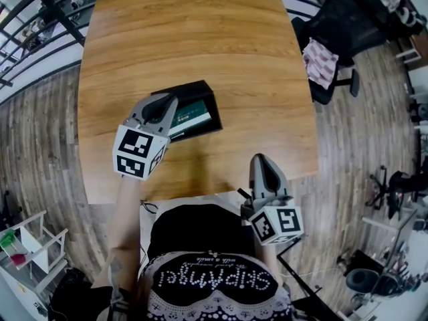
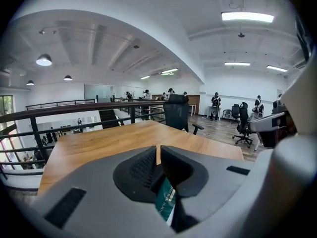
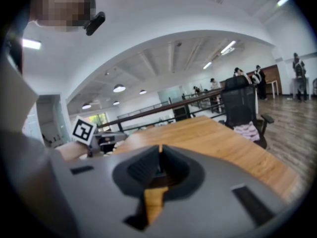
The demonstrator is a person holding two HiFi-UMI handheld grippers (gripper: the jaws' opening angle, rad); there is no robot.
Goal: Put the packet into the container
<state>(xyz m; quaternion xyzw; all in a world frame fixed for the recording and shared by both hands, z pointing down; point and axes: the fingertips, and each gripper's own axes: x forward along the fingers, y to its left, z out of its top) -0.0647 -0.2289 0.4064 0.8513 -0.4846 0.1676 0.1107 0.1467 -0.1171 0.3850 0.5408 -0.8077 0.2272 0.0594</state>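
A green packet (image 1: 192, 116) lies in a shallow black container (image 1: 198, 88) at the middle of the wooden table (image 1: 194, 39). My left gripper (image 1: 172, 105) reaches over the container's near left end. In the left gripper view its jaws stand almost together, and the green packet (image 2: 166, 202) is pinched between them just behind the tips. My right gripper (image 1: 262, 160) hangs at the table's near edge, apart from the container. Its jaws (image 3: 159, 150) are shut with only bare wood showing behind them.
A black office chair (image 1: 338, 25) with a pink checked cloth (image 1: 319, 61) stands off the table's right side. A black railing (image 1: 40, 19) runs beyond the far left. The person's body is close against the near table edge, between the two grippers.
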